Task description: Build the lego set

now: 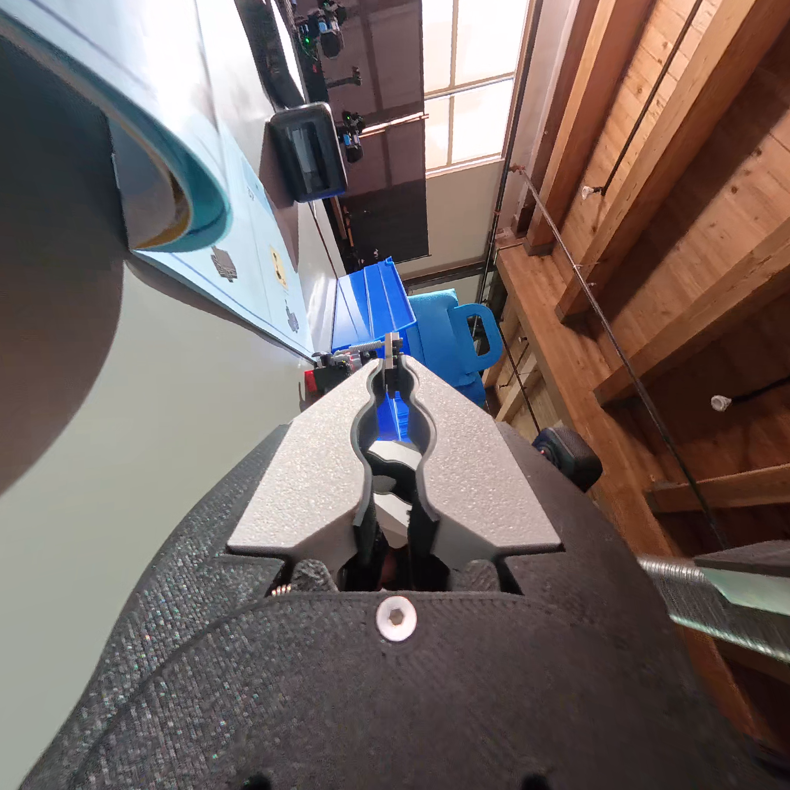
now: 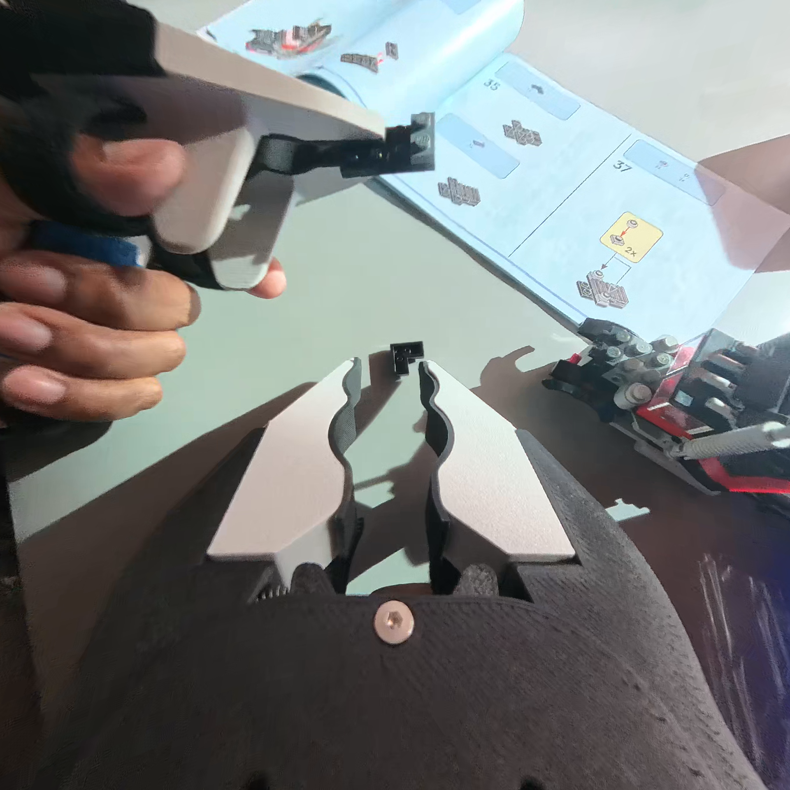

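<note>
My left gripper (image 1: 391, 369) is shut on a small grey and black Lego piece (image 1: 392, 352), held in the air with the view rolled sideways. In the right wrist view this same gripper (image 2: 384, 143) comes in from the upper left, held by a hand (image 2: 94, 299), with the grey and black piece (image 2: 412, 145) at its tips. My right gripper (image 2: 390, 365) is open and low over the table. A small black L-shaped Lego piece (image 2: 405, 355) lies on the table just beyond and between its fingertips. The red, black and grey Lego model (image 2: 667, 402) stands on the table at the right.
The open light-blue instruction booklet (image 2: 534, 171) lies on the table behind the pieces and also shows in the left wrist view (image 1: 256, 273). A blue bin (image 1: 372, 303) stands behind the model. A black device (image 1: 310, 151) sits on the table. Wooden beams (image 1: 641, 213) fill the right side. My hands' fingertips stand some 8 centimeters from each other.
</note>
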A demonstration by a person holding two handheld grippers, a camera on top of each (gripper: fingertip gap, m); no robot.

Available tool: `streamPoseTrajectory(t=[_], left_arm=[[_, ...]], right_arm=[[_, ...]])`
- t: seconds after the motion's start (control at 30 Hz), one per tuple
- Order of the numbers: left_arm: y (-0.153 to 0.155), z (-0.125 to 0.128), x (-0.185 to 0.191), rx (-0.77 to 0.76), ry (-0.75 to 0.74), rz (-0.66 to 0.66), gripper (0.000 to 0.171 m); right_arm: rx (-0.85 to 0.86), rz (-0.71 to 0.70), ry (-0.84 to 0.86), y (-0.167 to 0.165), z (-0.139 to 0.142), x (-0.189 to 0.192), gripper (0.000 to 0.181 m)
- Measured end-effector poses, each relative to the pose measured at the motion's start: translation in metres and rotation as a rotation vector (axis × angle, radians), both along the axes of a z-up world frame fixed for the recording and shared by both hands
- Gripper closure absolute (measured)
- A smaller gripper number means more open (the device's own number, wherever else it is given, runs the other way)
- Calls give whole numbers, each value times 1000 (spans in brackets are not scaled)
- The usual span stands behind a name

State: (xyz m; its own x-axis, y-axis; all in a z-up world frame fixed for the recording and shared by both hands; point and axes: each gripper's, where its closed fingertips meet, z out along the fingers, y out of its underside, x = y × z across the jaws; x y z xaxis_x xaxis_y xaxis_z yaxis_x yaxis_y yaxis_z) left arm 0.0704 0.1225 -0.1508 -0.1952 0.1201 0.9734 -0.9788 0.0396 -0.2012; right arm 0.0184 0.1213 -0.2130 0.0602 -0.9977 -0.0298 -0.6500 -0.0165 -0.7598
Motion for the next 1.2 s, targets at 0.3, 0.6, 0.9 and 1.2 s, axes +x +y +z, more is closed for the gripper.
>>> streamPoseTrajectory(t=[0.3,0.6,0.9,1.2], left_arm=[[12,0,-5,-7,-2,-23,167],[13,0,-6,-7,4,-34,167],[13,-1,-5,-11,14,-38,167],[13,0,-7,-21,28,-56,167]], right_arm=[[-60,7,43,1,-7,1,152],[-94,12,41,3,-7,3,163],[-57,52,31,8,-6,3,171],[135,193,-143,35,25,9,171]])
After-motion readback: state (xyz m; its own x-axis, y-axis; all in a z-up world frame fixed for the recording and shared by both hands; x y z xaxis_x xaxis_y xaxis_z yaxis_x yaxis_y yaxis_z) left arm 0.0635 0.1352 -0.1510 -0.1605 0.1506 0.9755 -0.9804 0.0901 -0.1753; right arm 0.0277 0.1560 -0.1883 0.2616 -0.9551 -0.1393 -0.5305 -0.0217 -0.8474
